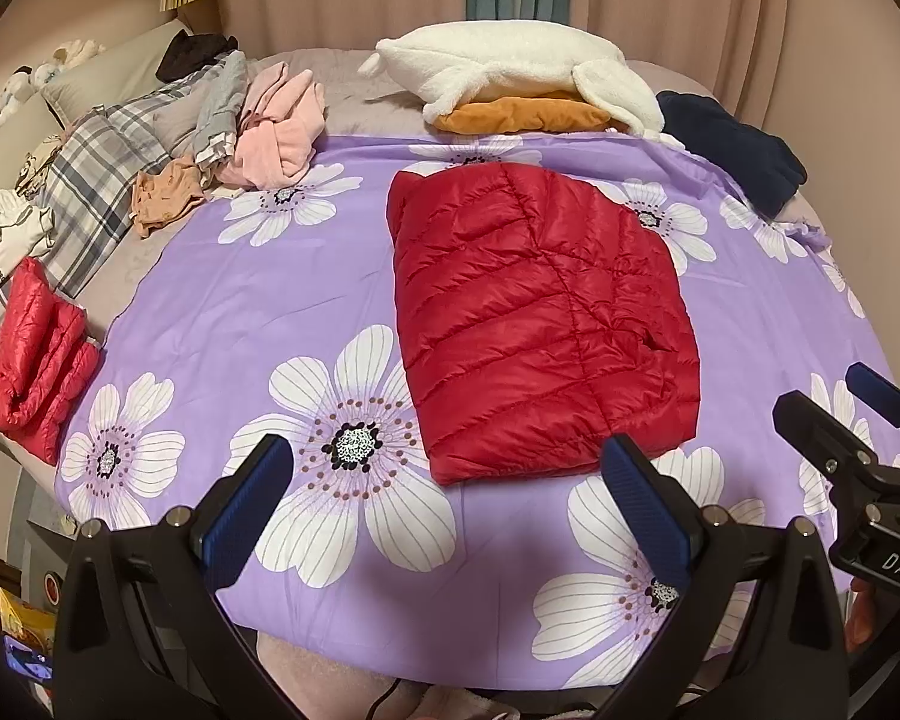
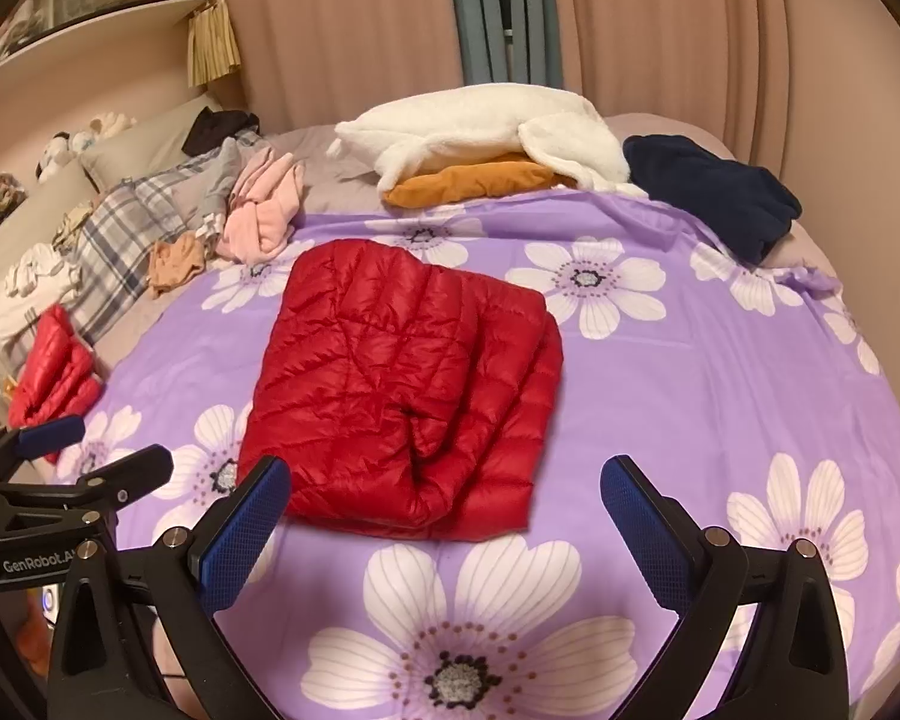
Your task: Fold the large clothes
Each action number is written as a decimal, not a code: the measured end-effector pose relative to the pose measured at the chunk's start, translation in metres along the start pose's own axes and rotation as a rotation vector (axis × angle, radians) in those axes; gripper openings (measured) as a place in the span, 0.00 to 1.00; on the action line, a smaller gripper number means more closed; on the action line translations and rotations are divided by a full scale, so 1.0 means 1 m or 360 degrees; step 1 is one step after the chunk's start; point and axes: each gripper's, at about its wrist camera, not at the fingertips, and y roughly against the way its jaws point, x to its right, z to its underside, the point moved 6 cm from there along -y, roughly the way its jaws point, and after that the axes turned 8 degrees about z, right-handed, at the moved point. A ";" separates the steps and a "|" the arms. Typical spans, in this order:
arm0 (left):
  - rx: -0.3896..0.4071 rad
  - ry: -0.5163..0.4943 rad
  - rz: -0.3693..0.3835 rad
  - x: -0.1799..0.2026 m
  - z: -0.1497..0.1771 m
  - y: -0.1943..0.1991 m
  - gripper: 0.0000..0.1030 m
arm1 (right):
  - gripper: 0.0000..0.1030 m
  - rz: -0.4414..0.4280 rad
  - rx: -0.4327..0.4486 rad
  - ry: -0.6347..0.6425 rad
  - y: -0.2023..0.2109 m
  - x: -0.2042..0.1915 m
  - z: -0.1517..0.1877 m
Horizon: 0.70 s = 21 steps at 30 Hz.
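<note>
Leftward, a second red puffer (image 1: 36, 360) is lying folded at the left edge of the floral sheet (image 1: 222, 324), with loose clothes (image 1: 270, 126) piling toward its far-left corner. Mid-sheet, the folded red down jacket (image 1: 540, 324) is resting flat. Left gripper (image 1: 450, 504) and right gripper (image 2: 444, 510) are both hovering at the near edge, fingers spread wide, grasping nothing.

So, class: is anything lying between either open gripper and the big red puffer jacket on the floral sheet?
Nothing visible. The left gripper and right gripper both hang open just short of the red puffer jacket, with only bare floral sheet between. The other clothes lie at the bed's edges.
</note>
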 end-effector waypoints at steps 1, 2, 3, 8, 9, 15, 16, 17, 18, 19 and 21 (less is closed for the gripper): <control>0.0001 0.0000 0.0000 0.000 0.000 0.000 1.00 | 0.99 0.0001 0.0000 0.0000 0.000 0.000 0.000; 0.0001 0.0002 0.0000 -0.001 0.000 0.000 1.00 | 0.99 0.0000 0.0000 0.0001 0.000 0.000 0.000; 0.0000 0.0002 0.0000 -0.001 0.000 0.000 1.00 | 0.99 0.0000 0.0000 0.0005 0.000 -0.001 0.000; 0.0001 -0.0002 0.0001 -0.001 0.000 0.000 1.00 | 0.99 0.0004 -0.0001 0.0018 -0.001 -0.003 0.001; 0.0000 0.0000 -0.0001 -0.002 0.000 0.000 1.00 | 0.99 0.0003 -0.0001 0.0020 -0.001 -0.003 0.001; 0.0000 -0.0003 0.0003 -0.002 0.000 0.000 1.00 | 0.99 -0.0002 0.0001 0.0021 0.000 -0.003 0.000; -0.0001 -0.0001 0.0005 -0.002 0.000 0.000 1.00 | 0.99 -0.0001 0.0001 0.0021 0.000 -0.003 0.000; 0.0000 -0.0001 0.0003 -0.001 0.000 0.000 1.00 | 0.99 -0.0001 0.0000 0.0021 0.000 -0.003 0.000; 0.0000 0.0000 0.0003 -0.002 0.000 0.000 1.00 | 0.99 0.0000 -0.0001 0.0021 0.000 -0.004 0.000; 0.0001 -0.0001 0.0001 -0.002 0.000 0.001 1.00 | 0.99 0.0000 0.0000 0.0022 0.001 -0.004 0.000; 0.0000 -0.0002 0.0002 -0.001 0.000 0.000 1.00 | 0.99 -0.0001 0.0004 0.0024 0.000 -0.003 -0.001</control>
